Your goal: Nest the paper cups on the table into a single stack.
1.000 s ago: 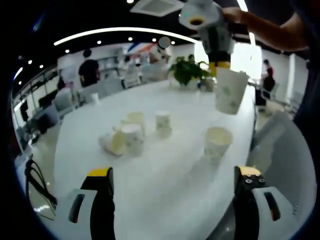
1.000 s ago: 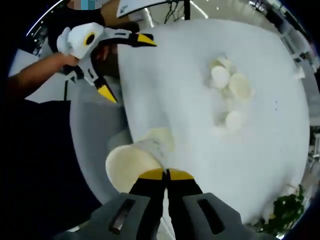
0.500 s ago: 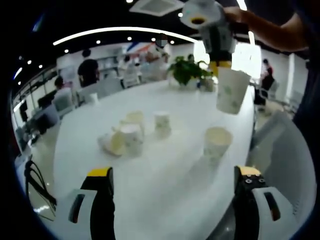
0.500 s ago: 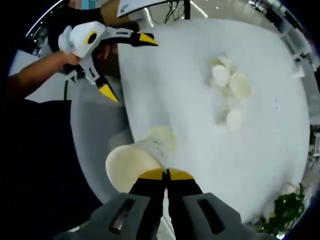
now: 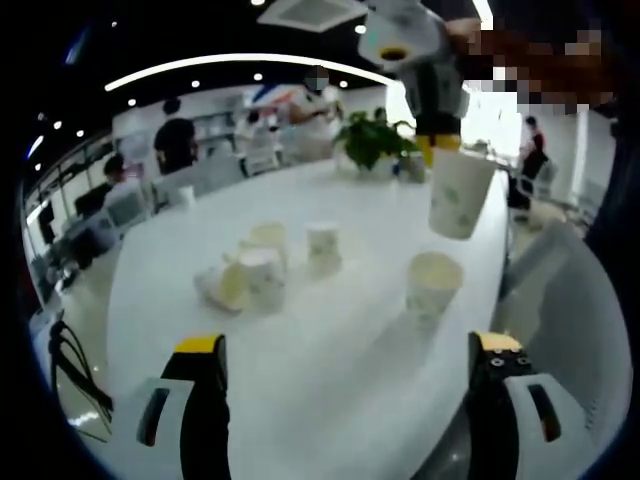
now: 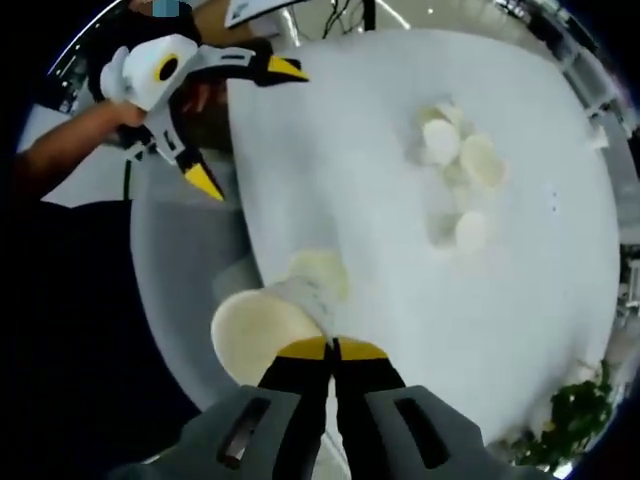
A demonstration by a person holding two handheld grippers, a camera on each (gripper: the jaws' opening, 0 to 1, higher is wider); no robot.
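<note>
My right gripper [image 6: 333, 347] is shut on the rim of a white paper cup [image 6: 262, 335] held in the air; in the left gripper view this cup [image 5: 458, 195] hangs tilted from the right gripper [image 5: 438, 135], above and slightly right of an upright cup [image 5: 433, 285] near the table edge. That same upright cup [image 6: 320, 272] sits just beyond the held one. Further in stands a cluster of cups [image 5: 265, 275], one lying on its side [image 5: 225, 287], plus a single cup [image 5: 325, 243]. My left gripper [image 5: 348, 345] is open and empty, low over the near table; it shows again as the left gripper [image 6: 245, 125].
The white table [image 5: 330, 340] is long, its edge running close along the right. A potted plant [image 5: 375, 140] stands at the far end. A grey chair [image 6: 185, 260] sits beside the table edge. People and chairs fill the room beyond.
The held cup has shifted slightly left and lower, closer over the upright cup. The left gripper has stayed put and open.
</note>
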